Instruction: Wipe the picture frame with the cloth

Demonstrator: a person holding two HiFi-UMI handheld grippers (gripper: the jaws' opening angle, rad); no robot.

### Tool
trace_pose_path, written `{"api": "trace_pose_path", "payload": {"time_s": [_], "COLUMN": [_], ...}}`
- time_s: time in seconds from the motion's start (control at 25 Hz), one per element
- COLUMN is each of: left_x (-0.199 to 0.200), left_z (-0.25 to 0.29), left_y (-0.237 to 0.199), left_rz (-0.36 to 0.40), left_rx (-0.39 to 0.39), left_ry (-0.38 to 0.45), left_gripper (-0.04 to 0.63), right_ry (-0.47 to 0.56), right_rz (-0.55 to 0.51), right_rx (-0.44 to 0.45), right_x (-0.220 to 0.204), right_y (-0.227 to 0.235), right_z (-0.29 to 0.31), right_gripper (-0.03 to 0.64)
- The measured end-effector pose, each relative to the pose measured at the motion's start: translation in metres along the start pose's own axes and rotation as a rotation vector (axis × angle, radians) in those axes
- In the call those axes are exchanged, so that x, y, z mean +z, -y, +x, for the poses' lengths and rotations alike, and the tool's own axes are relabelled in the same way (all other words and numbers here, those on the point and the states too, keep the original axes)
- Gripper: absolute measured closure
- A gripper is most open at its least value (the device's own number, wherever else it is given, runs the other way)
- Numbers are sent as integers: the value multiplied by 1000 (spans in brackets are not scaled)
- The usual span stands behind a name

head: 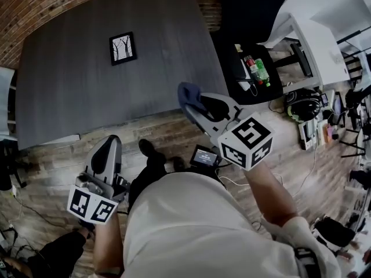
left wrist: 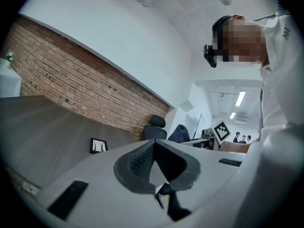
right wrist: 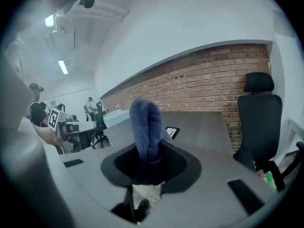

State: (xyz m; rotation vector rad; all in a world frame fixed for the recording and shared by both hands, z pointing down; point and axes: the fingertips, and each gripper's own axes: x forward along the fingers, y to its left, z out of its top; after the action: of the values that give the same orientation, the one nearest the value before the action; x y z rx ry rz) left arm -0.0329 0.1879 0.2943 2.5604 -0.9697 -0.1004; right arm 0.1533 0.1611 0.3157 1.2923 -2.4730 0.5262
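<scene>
On the dark grey tabletop [head: 69, 91] the picture frame [head: 123, 48] sits well in from the near edge, more toward the brick wall [head: 35, 4] side, and nothing's touching it. Both grippers are off the tabletop's near edge, over the wood floor [head: 174, 133], so well apart from the frame. Right gripper [head: 197, 104] is just off that near edge, toward the tabletop's right corner, and its fingers are clamped on the blue cloth [right wrist: 146, 127], which sticks up out of them in a folded bunch. Left gripper [head: 110, 145] is further back from the same edge, fingers pressed together with nothing between them. From the right gripper view the cloth lines up with the frame further along the tabletop, but they aren't in contact. Black office chair [right wrist: 259, 120] stands off the tabletop's right end, by the brick wall.
</scene>
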Motion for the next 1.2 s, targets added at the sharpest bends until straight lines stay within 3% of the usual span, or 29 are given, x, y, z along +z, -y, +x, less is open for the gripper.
{"api": "trace_pose_path", "payload": {"time_s": [0.24,0.44,0.8,1.2], "left_x": [-19,-34,-28,-22], "left_z": [-34,-63,-77,-111], "left_y": [54,71,81,68], "left_rz": [1,-13,-17,-26], "left_rx": [50,85,44,63], "left_ry": [21,13,16,11], "left_gripper": [588,588,588,588], "right_ry": [42,64,122,130], "right_rz": [88,99,116,98], "right_rx": [83,93,56,82], "right_x": [-19,-26,-21,-11], "right_y": [-16,-30,-46,-86], "right_z": [-47,-68,-86,-69], "right_gripper": [511,511,512,514]}}
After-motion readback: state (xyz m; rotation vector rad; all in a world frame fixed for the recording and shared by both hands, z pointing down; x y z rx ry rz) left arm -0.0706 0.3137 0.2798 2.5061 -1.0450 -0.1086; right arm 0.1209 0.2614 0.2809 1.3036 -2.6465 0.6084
